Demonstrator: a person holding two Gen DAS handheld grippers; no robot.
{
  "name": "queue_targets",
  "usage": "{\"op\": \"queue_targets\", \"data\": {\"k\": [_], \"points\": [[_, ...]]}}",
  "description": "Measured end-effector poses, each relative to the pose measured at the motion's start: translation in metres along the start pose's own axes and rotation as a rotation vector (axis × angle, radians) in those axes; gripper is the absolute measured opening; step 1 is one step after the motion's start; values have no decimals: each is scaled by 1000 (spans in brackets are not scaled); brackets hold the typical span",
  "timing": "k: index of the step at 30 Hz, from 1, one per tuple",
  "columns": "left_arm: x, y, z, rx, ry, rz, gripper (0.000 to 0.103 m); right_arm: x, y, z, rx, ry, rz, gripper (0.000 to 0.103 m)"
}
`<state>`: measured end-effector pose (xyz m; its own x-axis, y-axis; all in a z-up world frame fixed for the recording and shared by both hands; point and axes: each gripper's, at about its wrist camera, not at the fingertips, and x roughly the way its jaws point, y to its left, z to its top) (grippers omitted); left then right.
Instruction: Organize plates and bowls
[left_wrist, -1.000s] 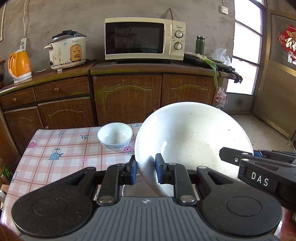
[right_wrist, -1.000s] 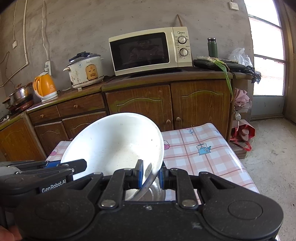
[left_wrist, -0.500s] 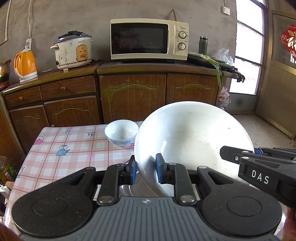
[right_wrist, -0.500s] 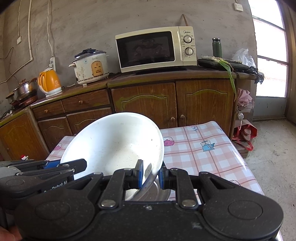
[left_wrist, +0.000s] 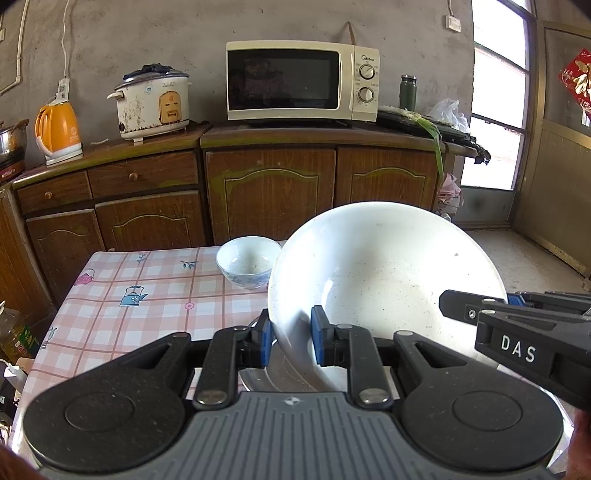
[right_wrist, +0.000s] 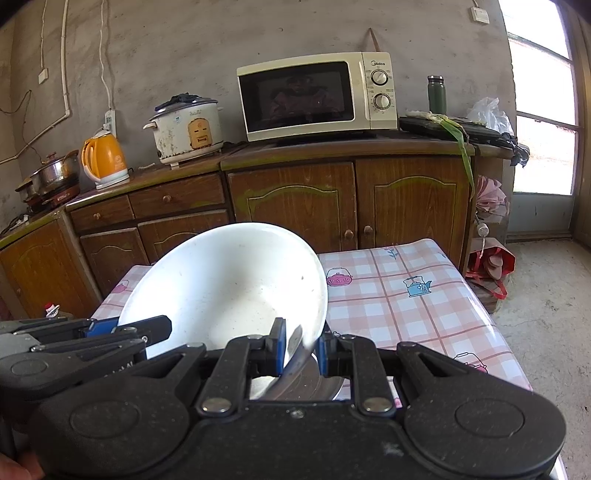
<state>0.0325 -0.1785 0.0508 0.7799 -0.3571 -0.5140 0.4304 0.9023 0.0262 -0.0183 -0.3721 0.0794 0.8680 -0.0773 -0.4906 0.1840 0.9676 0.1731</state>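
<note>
A large white bowl (left_wrist: 388, 269) (right_wrist: 229, 284) hangs above the table between both grippers. My left gripper (left_wrist: 289, 339) is shut on its left rim, blue pads on either side of the wall. My right gripper (right_wrist: 301, 349) is shut on the opposite rim. Each gripper's arm shows at the edge of the other's view. A shiny metal dish (left_wrist: 266, 380) (right_wrist: 314, 382) lies on the table directly under the bowl, mostly hidden. A small white bowl with blue pattern (left_wrist: 248, 261) stands on the table beyond, left of the large bowl.
The table (left_wrist: 147, 295) (right_wrist: 413, 295) wears a pink checked cloth with teapot prints. Behind it runs a wooden cabinet with a microwave (left_wrist: 301, 79), rice cooker (left_wrist: 153, 101) and orange kettle (left_wrist: 59, 131). A bottle (left_wrist: 16, 334) stands left of the table. Concrete floor lies to the right.
Both views have drifted a little, so the cabinet and small bowl sit slightly further right in the left wrist view. The bowl stays gripped the same way by both grippers.
</note>
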Motion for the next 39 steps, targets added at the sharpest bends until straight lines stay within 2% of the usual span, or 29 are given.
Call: {"op": "queue_targets", "data": {"k": [17,39], "points": [[-15,2,-8,8,-22,10,21,-15,10,-9,-19,-6,13,22],[-22,7,-21,5,-13,9,22,-21,11,-21,-17,10,22,22]]}}
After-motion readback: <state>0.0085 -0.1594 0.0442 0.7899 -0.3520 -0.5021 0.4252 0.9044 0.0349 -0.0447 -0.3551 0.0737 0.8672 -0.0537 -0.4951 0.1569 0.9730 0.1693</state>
